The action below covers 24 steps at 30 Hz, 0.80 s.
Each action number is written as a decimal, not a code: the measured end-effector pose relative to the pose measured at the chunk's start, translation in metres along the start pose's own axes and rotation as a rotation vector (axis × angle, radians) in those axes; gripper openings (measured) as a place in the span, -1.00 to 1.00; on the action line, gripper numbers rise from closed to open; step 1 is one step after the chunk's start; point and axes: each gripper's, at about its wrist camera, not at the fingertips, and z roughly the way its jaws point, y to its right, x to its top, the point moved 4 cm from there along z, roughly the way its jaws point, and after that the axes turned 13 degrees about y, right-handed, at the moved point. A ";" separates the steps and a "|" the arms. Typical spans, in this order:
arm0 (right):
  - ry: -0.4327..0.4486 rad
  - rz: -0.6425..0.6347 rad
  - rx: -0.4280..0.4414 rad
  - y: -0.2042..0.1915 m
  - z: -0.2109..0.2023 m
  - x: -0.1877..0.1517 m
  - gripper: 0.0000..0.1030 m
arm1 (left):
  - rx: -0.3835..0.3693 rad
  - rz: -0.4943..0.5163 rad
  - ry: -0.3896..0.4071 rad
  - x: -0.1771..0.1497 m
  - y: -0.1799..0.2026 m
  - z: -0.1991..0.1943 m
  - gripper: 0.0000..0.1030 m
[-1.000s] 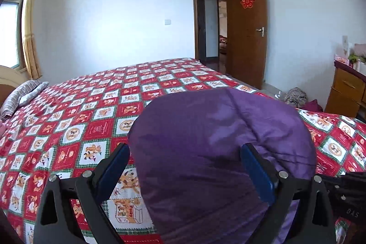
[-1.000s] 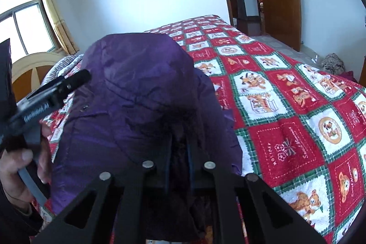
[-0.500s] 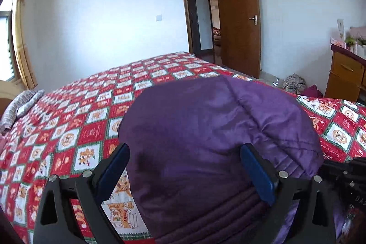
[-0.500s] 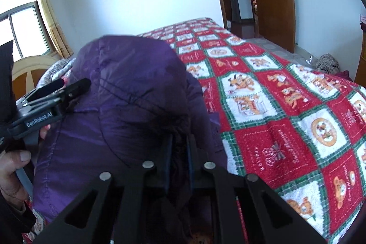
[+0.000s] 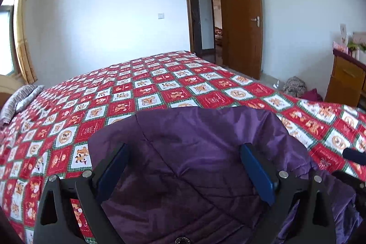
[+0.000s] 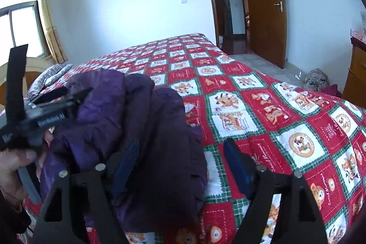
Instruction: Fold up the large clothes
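A purple padded jacket (image 5: 194,141) lies bunched on the red patterned bedspread (image 5: 160,88). My left gripper (image 5: 184,150) hovers over it, open, its blue pads wide apart on either side of the fabric. In the right wrist view the jacket (image 6: 137,111) is a rumpled heap at the left. My right gripper (image 6: 181,144) is opening; the heap's edge lies between its jaws, against the left pad, and the right pad is clear of it. The left gripper (image 6: 52,106) shows there too, held by a hand (image 6: 13,166).
The bedspread (image 6: 263,106) stretches far ahead and to the right. A striped pillow (image 5: 20,100) lies at the bed's left end. An open wooden door (image 5: 242,15), a wooden dresser (image 5: 345,81) and a pile of clothes on the floor (image 5: 295,86) stand beyond the bed.
The right gripper's jaws, shut on a jacket fold before, have spread apart and let it go. The jacket has sunk lower onto the bed. The left gripper has stayed open.
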 end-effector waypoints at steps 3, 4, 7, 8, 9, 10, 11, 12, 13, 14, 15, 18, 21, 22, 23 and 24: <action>0.002 0.060 0.013 0.002 0.002 0.004 0.55 | 0.001 0.020 0.000 -0.002 0.007 0.000 0.90; -0.005 0.072 0.025 0.001 0.003 0.006 0.55 | 0.002 0.031 0.002 -0.002 0.011 0.000 0.90; 0.011 0.059 0.045 -0.009 0.001 0.011 0.55 | 0.006 0.078 0.006 -0.003 0.023 -0.001 0.90; 0.019 0.054 0.052 -0.012 -0.001 0.013 0.55 | 0.009 0.089 0.007 -0.003 0.025 0.000 0.90; 0.027 0.051 0.068 -0.015 -0.003 0.015 0.55 | 0.010 0.094 0.007 -0.003 0.026 0.000 0.90; 0.034 0.050 0.087 -0.019 -0.006 0.017 0.55 | 0.007 0.094 0.004 -0.003 0.027 0.001 0.90; 0.036 0.044 0.107 -0.023 -0.007 0.018 0.55 | 0.006 0.090 0.001 -0.003 0.026 0.002 0.90; 0.027 0.030 0.121 -0.029 -0.006 0.016 0.55 | 0.003 0.082 -0.001 -0.003 0.025 0.003 0.90; 0.002 0.004 0.129 -0.034 -0.002 0.013 0.54 | 0.000 0.076 -0.002 -0.003 0.024 0.003 0.90; -0.016 -0.009 0.132 -0.037 0.003 0.009 0.50 | 0.001 0.074 -0.001 -0.003 0.024 0.003 0.90; -0.038 -0.017 0.141 -0.040 0.009 0.004 0.47 | 0.003 0.076 0.002 -0.002 0.024 0.003 0.90; -0.118 -0.020 0.178 -0.044 0.025 -0.012 0.04 | 0.010 0.073 0.017 -0.001 0.022 -0.001 0.90; -0.139 -0.047 0.172 -0.047 0.029 -0.018 -0.12 | 0.033 0.069 0.026 0.001 0.020 -0.005 0.90; -0.147 -0.055 0.171 -0.048 0.030 -0.019 -0.17 | 0.048 0.067 0.031 0.002 0.018 -0.008 0.90; -0.151 -0.061 0.164 -0.048 0.031 -0.019 -0.21 | 0.060 0.063 0.036 0.004 0.015 -0.011 0.90; -0.155 -0.067 0.157 -0.048 0.032 -0.020 -0.22 | 0.070 0.057 0.044 0.005 0.012 -0.015 0.90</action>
